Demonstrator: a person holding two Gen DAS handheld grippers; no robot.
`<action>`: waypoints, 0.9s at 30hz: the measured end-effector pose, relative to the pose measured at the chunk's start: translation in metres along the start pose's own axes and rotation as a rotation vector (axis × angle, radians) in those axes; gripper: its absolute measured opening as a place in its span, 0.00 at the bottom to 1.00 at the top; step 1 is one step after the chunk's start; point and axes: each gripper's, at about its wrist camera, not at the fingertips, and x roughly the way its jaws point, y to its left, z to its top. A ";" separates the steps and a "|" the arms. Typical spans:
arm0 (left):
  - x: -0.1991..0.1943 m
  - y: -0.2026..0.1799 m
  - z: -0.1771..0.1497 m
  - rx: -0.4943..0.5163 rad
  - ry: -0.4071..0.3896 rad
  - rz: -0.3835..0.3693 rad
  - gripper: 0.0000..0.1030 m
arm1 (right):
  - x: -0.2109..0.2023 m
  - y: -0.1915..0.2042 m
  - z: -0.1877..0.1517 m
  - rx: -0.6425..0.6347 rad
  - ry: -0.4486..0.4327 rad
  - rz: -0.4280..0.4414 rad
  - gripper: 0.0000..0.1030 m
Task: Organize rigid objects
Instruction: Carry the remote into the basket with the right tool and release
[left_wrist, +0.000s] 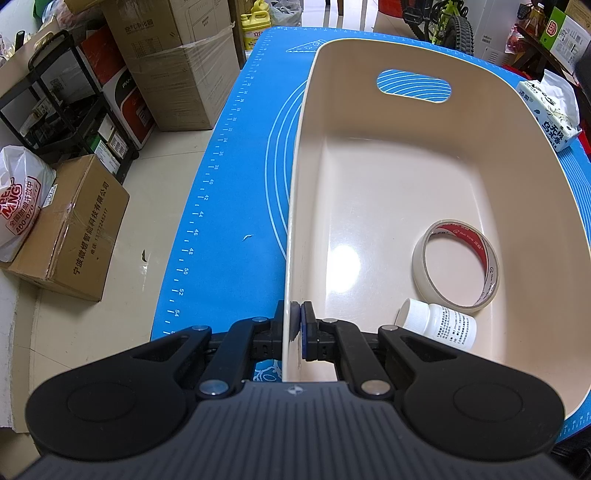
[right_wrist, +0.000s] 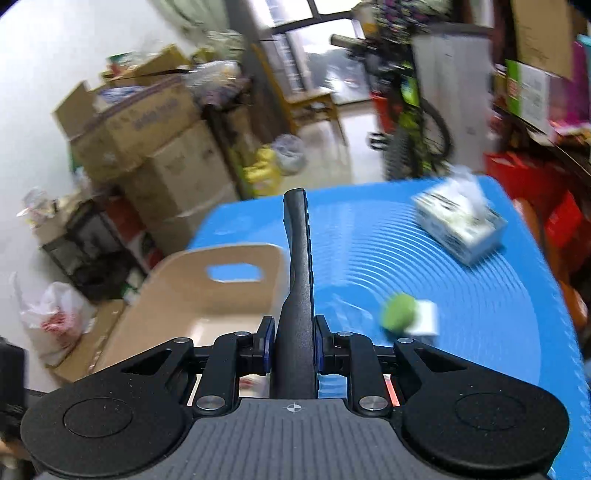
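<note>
A beige plastic bin (left_wrist: 406, 122) with a handle slot stands on the blue mat (left_wrist: 236, 192). Inside it lie a roll of tape (left_wrist: 456, 266) and a white pill bottle (left_wrist: 437, 326) on its side. My left gripper (left_wrist: 295, 319) is shut on the bin's near left wall. In the right wrist view my right gripper (right_wrist: 294, 341) is shut on a black remote control (right_wrist: 297, 280), held on edge above the mat, right of the bin (right_wrist: 192, 295). A small white bottle with a green cap (right_wrist: 408, 317) lies on the mat (right_wrist: 480, 314).
A tissue pack (left_wrist: 550, 114) sits at the mat's far right, also in the right wrist view (right_wrist: 458, 221). Cardboard boxes (left_wrist: 74, 229), a black rack (left_wrist: 62, 107) and a plastic bag (left_wrist: 22, 199) stand on the floor to the left. A bicycle (left_wrist: 450, 22) stands beyond the table.
</note>
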 end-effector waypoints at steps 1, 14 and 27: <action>0.000 0.000 0.000 0.000 0.000 0.000 0.07 | 0.003 0.010 0.003 -0.019 -0.001 0.017 0.30; 0.001 0.001 0.000 -0.004 0.000 -0.006 0.07 | 0.065 0.084 -0.009 -0.143 0.127 0.062 0.30; 0.001 0.001 0.000 -0.001 -0.005 -0.007 0.07 | 0.122 0.098 -0.050 -0.276 0.407 0.023 0.30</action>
